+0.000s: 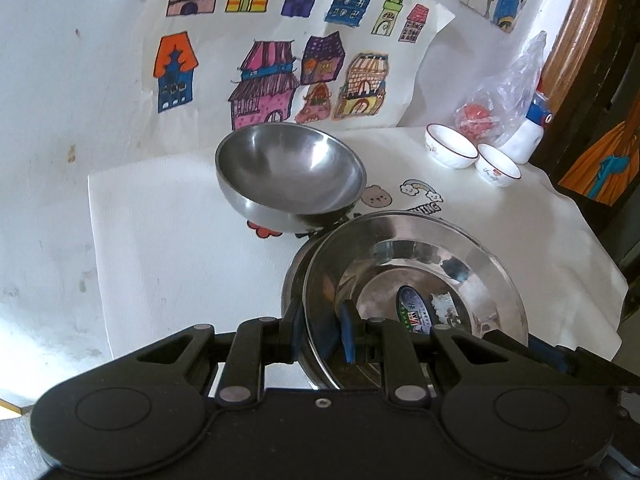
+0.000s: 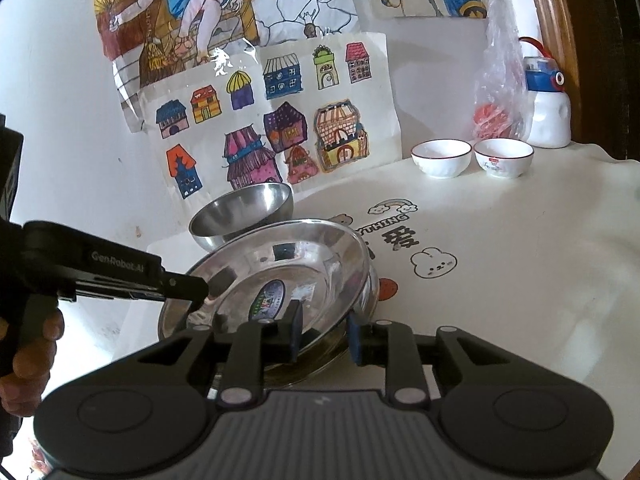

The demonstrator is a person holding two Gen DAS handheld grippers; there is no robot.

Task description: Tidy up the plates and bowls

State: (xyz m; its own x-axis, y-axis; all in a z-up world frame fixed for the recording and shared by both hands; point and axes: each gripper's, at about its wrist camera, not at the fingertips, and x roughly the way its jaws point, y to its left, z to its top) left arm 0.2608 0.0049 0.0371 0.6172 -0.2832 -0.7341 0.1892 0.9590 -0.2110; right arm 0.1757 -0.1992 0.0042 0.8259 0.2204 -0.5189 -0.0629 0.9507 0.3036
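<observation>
While the left gripper [image 1: 320, 330] pinches the near rim of the shiny round stainless-steel plate [image 1: 472, 248], its blue-padded jaws sit one on either side of that rim, close together and pressing on the metal. Inside the plate, just ahead of the jaws, lies an oval blue-and-green sticker [image 1: 414, 310] whose print is too small to read. Under the plate the rim of a second steel dish [image 1: 289, 280] shows, though I cannot tell what kind it is.

Beyond the left jaws, a little to their left, the deep brushed-steel bowl [image 1: 290, 178] rests tilted on the white cloth-covered bench [image 1: 180, 240]. Far ahead and to the right stand two small white ceramic bowls with dark red rims [image 1: 450, 146], side by side, each bearing a small red mark too tiny to read.

The right gripper [image 2: 322, 338] straddles the plate's opposite edge, its jaws parted with a gap showing between the right pad and the rim; they do not press on it. In the right wrist view the left tool's black arm reads "GenRobot.AI" [image 2: 116, 267], a hand [image 2: 30, 350] wrapped around its grip. Printed on the cloth ahead of the right jaws are letters "YUHING" [image 2: 382, 226], upside down, beside cartoon clouds and a rabbit.
</observation>
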